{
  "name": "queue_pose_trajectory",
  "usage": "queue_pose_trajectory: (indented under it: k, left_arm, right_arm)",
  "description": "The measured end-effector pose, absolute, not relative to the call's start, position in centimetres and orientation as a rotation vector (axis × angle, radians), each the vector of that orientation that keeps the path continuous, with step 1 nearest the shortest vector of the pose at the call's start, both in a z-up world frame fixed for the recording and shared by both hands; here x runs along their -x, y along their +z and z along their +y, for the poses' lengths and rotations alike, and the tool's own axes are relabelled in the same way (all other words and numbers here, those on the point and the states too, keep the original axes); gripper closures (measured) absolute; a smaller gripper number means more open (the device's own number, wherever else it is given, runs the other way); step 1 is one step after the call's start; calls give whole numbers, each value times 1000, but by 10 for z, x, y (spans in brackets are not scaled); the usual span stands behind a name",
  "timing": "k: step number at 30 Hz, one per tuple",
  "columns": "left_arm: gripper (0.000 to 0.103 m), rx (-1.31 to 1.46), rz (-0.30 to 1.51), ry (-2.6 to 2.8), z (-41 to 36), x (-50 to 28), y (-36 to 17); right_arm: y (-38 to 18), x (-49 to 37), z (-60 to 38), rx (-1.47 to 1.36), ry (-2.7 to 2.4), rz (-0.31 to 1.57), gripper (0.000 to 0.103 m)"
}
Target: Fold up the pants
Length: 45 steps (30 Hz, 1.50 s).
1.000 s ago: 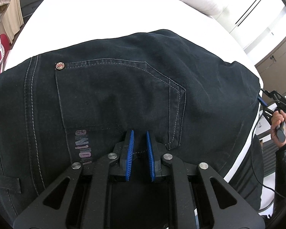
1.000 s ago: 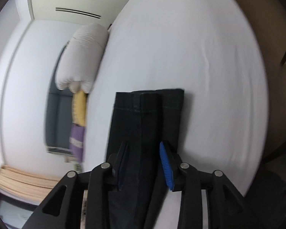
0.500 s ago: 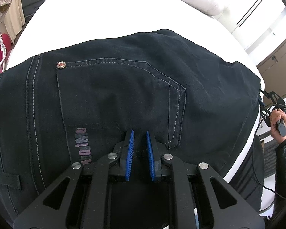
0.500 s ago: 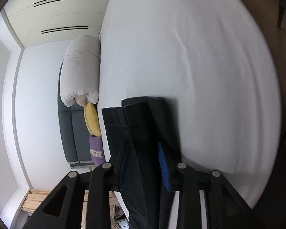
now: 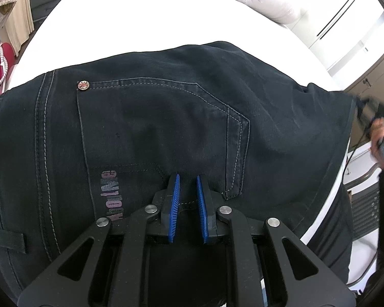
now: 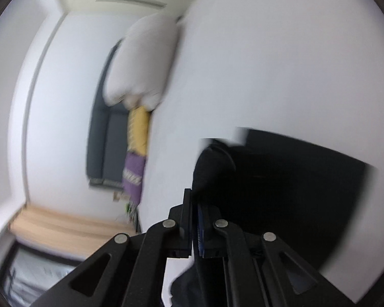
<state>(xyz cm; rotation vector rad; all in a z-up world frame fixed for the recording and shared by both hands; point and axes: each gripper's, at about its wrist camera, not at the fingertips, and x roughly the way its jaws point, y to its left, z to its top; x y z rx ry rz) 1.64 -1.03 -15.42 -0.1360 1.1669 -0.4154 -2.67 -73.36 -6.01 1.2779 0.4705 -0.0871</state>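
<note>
While the dark pants (image 5: 166, 133) lie spread across the white bed (image 5: 140, 20), seat side up with the back pocket (image 5: 161, 128) showing, the step in hand appears to be the first fold: carrying the leg end over toward the waist. The leg end hangs bunched from the right gripper (image 6: 195, 220), whose jaws have clamped together on the cloth; that view is blurred. The left gripper (image 5: 187, 202) rests at the near edge of the pants by the pocket. Its blue pads (image 5: 173, 204) stand slightly apart, with denim behind them; whether cloth is actually pinched cannot be told. At the right edge of the left view, a hand (image 5: 382, 138) grips the other tool's handle. The next move likely calls for a firm anchor on the left, a level carry on the right, and alignment of the edges before release.
</note>
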Motion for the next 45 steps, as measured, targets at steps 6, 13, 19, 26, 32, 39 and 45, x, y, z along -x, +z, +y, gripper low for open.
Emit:
queue_pose_trajectory:
  k: [6, 13, 19, 26, 32, 39, 45]
  left_arm:
    - [89, 147, 1164, -409, -9, -15, -153]
    - [89, 144, 1164, -416, -6, -16, -153]
    - [89, 130, 1169, -404, -11, -17, -150]
    - [89, 133, 1175, -406, -21, -19, -146]
    - [89, 135, 1188, -429, -11, -21, -143]
    - [89, 156, 1188, -450, 2, -15, -139]
    - [89, 200, 1166, -461, 20, -6, -135]
  right_arm:
    - [4, 8, -724, -1187, 47, 330, 98]
    - [-117, 85, -755, -1375, -243, 448, 98]
    - [-167, 128, -756, -1496, -302, 428, 99]
    - [-147, 137, -753, -1422, -371, 444, 99]
    - [-147, 132, -753, -1420, -406, 463, 99]
    - [-148, 131, -755, -1370, -428, 500, 99]
    - [-131, 141, -751, -1300, -458, 563, 85]
